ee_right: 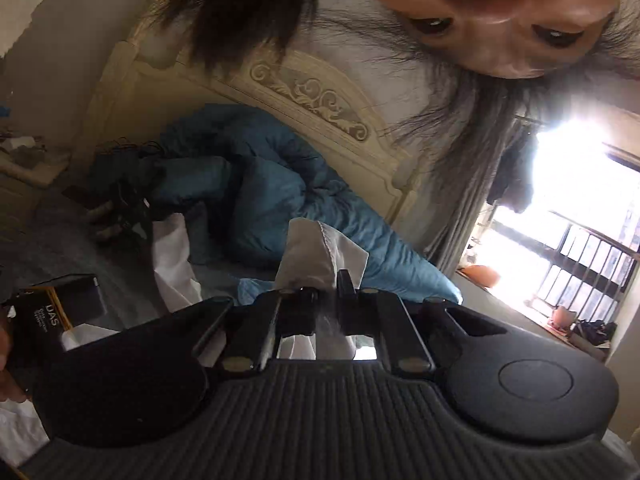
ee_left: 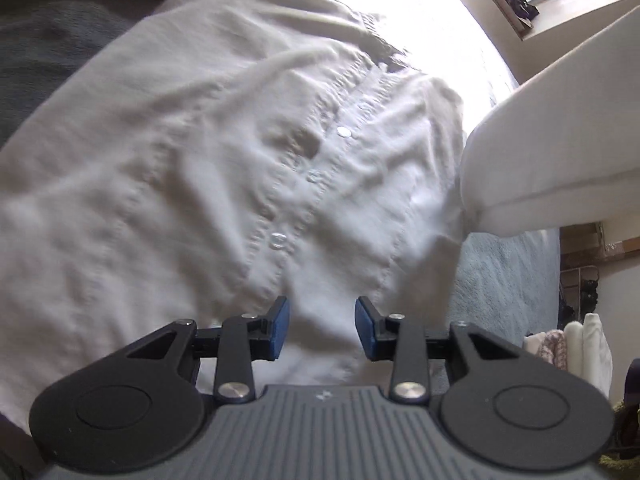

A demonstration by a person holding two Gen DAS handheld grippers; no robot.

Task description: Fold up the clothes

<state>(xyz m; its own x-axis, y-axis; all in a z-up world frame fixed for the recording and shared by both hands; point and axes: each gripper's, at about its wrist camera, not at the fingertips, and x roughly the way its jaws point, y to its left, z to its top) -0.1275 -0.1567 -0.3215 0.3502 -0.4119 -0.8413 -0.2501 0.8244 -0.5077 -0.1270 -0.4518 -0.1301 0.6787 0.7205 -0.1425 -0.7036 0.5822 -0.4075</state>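
Observation:
A crumpled white button-up shirt lies spread over the bed and fills most of the left wrist view, its button placket running towards the camera. My left gripper hovers just above the shirt's near part. Its blue pads stand apart with nothing between them. In the right wrist view my right gripper is shut on a bunched fold of white cloth. The fold sticks up past the fingertips, and more white cloth hangs below to the left.
A thick cream padded shape juts in at the right over the grey-blue bed cover. A blue duvet lies against the carved cream headboard. A black box sits at the left. A person's head fills the top. Barred windows glare at the right.

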